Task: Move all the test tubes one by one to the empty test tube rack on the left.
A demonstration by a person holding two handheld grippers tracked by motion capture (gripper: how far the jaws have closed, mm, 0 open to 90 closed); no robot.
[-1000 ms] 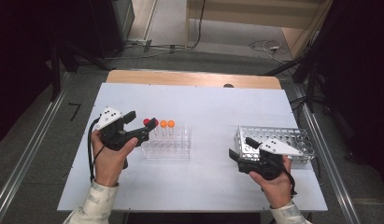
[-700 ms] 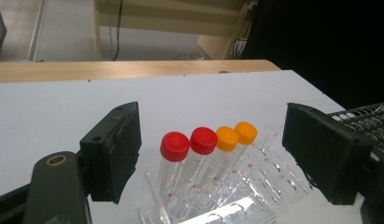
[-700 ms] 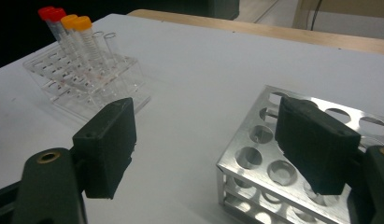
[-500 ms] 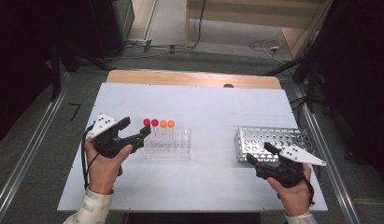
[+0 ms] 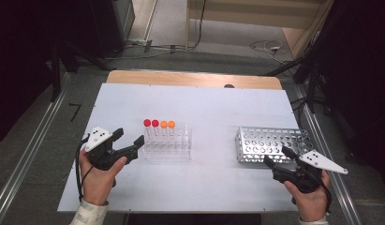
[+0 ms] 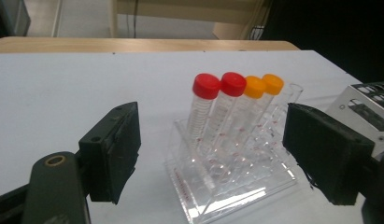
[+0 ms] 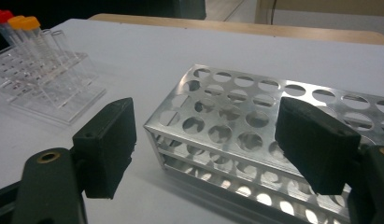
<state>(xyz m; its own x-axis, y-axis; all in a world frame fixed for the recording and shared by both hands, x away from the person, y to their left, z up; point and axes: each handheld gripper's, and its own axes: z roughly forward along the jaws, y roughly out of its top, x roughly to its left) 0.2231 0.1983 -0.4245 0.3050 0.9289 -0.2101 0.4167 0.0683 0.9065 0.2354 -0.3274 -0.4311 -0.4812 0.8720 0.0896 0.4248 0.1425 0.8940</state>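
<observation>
A grey floor (image 5: 35,140) is surrounding the scene, with dark equipment standing at both sides and cables (image 5: 265,46) lying on the floor beyond the far edge. A white desk (image 5: 218,108) is filling the middle, with a strip of bare wood (image 5: 190,78) showing along its far side. On the right part of the desk a perforated metal rack (image 5: 270,143) is lying with its holes unfilled. Left of centre a clear plastic rack (image 5: 167,145) is standing, carrying two red-capped tubes (image 5: 147,123) and two orange-capped tubes (image 5: 164,124) in a row, with uncapped clear tubes beside them. The left gripper (image 5: 128,141) is hovering just beside the clear rack's left end, its fingers standing wide apart with nothing between them. The right gripper (image 5: 277,157) is hanging near the metal rack's front edge, its fingers also standing apart and holding nothing.
</observation>
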